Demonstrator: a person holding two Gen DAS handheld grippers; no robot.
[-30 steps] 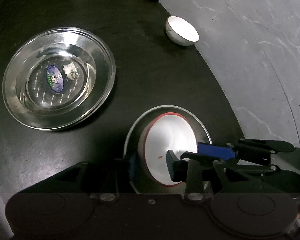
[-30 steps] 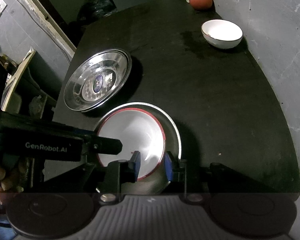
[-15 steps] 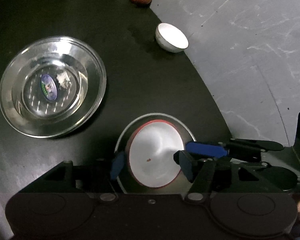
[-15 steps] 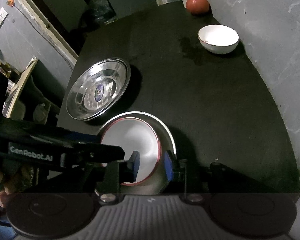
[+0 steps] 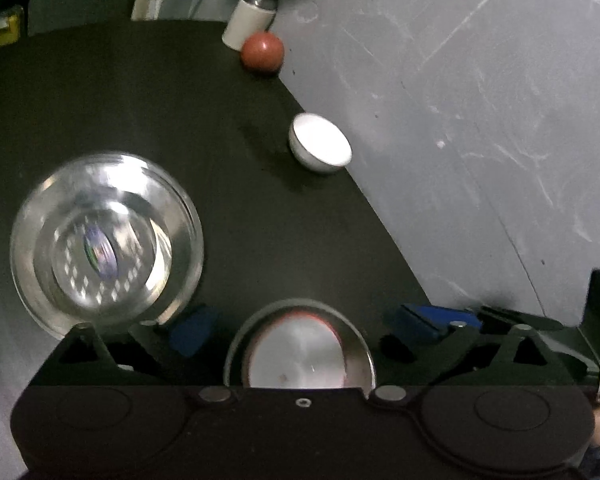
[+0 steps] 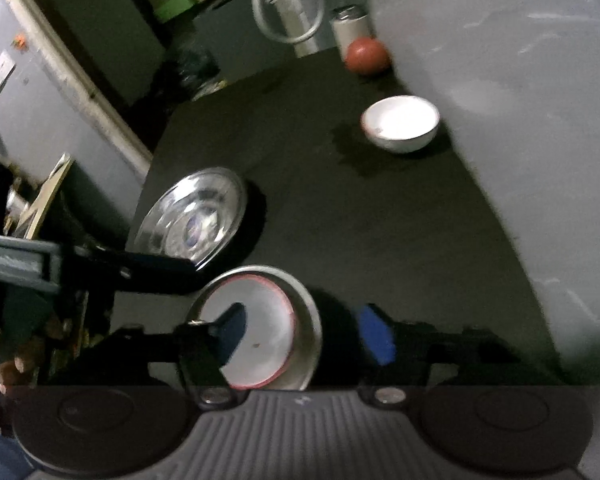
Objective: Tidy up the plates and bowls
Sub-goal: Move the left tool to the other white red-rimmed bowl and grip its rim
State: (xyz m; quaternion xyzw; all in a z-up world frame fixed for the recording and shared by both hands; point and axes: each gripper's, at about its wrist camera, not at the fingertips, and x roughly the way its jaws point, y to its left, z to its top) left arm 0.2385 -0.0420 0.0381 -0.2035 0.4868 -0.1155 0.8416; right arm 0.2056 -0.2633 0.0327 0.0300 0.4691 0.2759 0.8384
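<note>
A white bowl with a red rim (image 5: 300, 354) sits inside a steel bowl (image 5: 236, 344) at the near edge of the black table (image 5: 260, 220). My left gripper (image 5: 304, 328) hangs above it, jaws opening wide, blue pads well clear on both sides. My right gripper (image 6: 302, 332) is also opening. One of its fingers (image 6: 230, 328) hangs over the inside of the red-rimmed bowl (image 6: 268, 312) and the other stands outside the steel bowl (image 6: 314, 320), neither pressing on a rim. A stack of steel plates (image 5: 106, 240) lies to the left. A small white bowl (image 5: 320, 144) stands by the wall.
A red ball-like thing (image 5: 262, 53) and a white canister (image 5: 250, 20) stand at the table's far corner against the grey wall (image 5: 480, 120). In the right wrist view a hand (image 6: 4, 368) holds the other tool at the left, and the table's left edge drops off beside the steel plates (image 6: 192, 220).
Both grippers have let go of the nested bowls, spread their jaws and drawn up and back. The red-rimmed bowl now rests in the steel bowl with no pad on it.
</note>
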